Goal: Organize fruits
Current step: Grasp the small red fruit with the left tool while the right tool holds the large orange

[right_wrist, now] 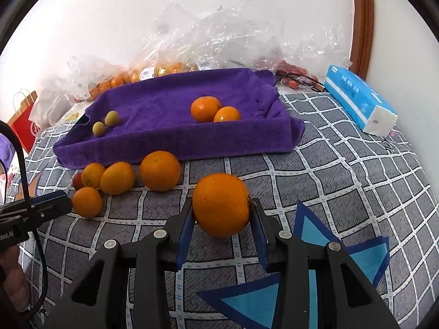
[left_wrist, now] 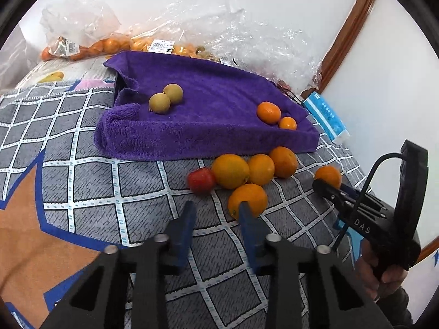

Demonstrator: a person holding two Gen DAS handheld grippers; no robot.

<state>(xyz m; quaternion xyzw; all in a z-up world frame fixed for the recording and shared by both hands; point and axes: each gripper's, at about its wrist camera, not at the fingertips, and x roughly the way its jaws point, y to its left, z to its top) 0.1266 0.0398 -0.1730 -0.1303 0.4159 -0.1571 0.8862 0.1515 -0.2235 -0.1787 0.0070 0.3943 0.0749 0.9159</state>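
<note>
The right gripper [right_wrist: 221,219] pinches 1 firm, smooth orange [right_wrist: 221,204] across its widest middle, raised just above the checked cover short of the purple towel-lined tray [right_wrist: 175,139], while the left gripper [left_wrist: 216,219] shows nothing between its fingers, near 5 loose fruits.

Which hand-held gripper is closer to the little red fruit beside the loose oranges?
Left. The left hand-held gripper sits just short of the red fruit; the right hand-held gripper, gripping an orange, is beyond the loose oranges on the other side.
</note>
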